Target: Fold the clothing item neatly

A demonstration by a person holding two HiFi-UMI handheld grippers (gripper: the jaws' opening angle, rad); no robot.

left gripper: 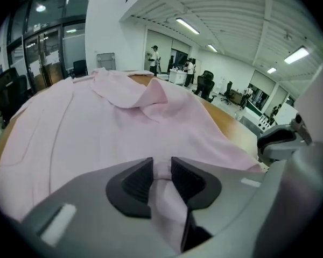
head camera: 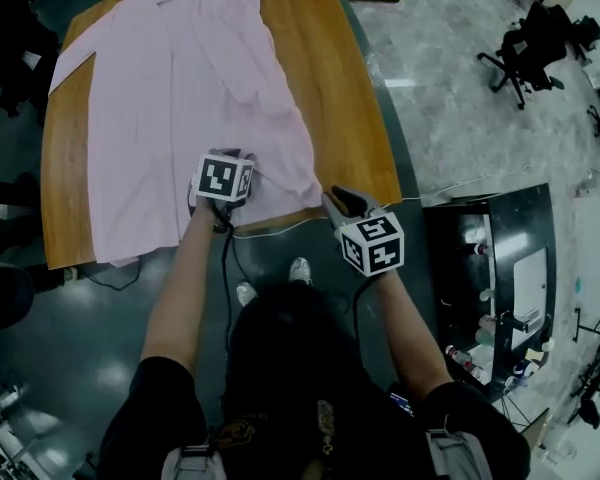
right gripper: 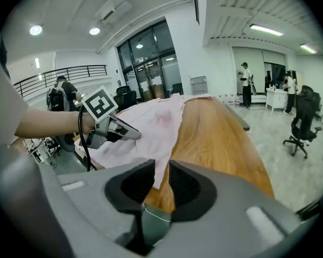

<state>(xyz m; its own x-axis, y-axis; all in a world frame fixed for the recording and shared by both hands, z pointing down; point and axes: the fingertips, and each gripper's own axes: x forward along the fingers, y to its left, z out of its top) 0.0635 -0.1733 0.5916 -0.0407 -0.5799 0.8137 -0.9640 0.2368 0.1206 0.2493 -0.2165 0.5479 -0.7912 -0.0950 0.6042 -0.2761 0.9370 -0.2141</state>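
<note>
The left claw (left gripper: 161,172) is closed down to a narrow gap on a bunched fold of the pink shirt (head camera: 200,78), and the cloth fills the space between its dark pads. The right claw (right gripper: 160,180) is likewise nearly closed, pinching the shirt's near right hem corner, which hangs as a thin point between its pads. Both claws work at the near edge of the wooden worktop (head camera: 345,98), the left one partway along the hem and the right one at the corner just beside it. The shirt lies spread flat along the worktop, hem toward the person. Its near left corner droops over the edge, and there are shallow wrinkles near the grips. Only the head view takes in the whole garment, with one sleeve (head camera: 75,63) reaching out to the left edge and bare wood on the right side. The left gripper view alone shows the folded collar (left gripper: 130,90) at the far end, and people (left gripper: 155,58) standing deep in the room. The right gripper view alone shows the left claw from the side, its marker cube (right gripper: 99,105) above the hem, and an office chair (right gripper: 301,123) far off on the floor.
</note>
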